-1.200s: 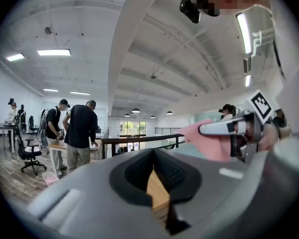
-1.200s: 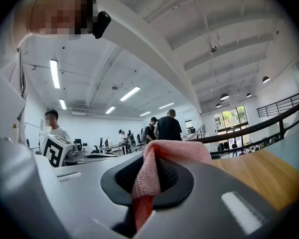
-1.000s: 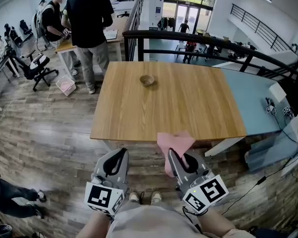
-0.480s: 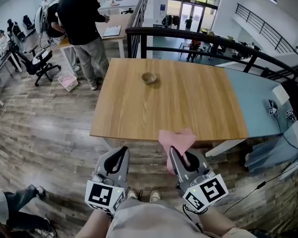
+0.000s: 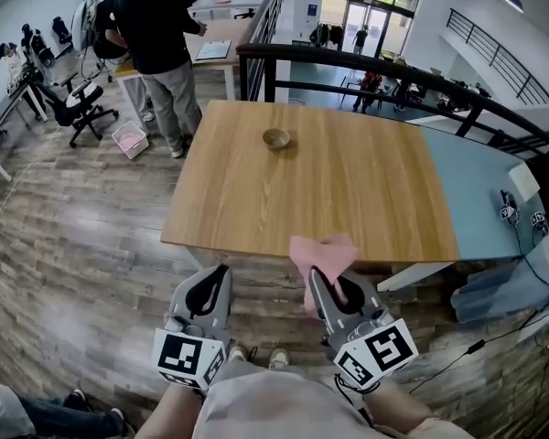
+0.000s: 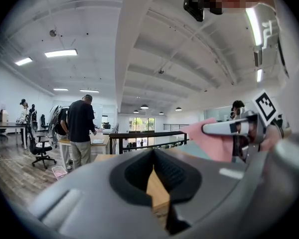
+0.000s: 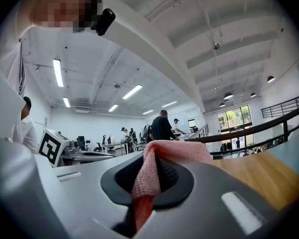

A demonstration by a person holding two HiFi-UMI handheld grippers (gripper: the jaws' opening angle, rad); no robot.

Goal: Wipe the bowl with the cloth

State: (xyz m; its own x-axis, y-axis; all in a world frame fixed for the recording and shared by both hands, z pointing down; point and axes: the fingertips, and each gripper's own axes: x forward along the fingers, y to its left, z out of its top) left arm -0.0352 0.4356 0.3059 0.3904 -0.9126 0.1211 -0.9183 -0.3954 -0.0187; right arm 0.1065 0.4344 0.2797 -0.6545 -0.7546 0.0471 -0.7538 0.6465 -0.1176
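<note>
A small tan bowl stands on the far part of the wooden table, well away from both grippers. My right gripper is shut on a pink cloth, which sticks up past the jaw tips just short of the table's near edge. In the right gripper view the pink cloth is pinched between the jaws and folds over their tips. My left gripper is shut with nothing in it, held low beside the right one. From the left gripper view the pink cloth shows at the right.
A blue-grey tabletop adjoins the wooden one on the right. A dark railing runs behind the table. People stand at desks at the far left, near office chairs. Wooden floor lies between me and the table.
The table and bowl have shifted slightly lower and nearer in the head view. Both grippers keep their pose, the cloth still held. A person's leg at the lower left has moved on.
</note>
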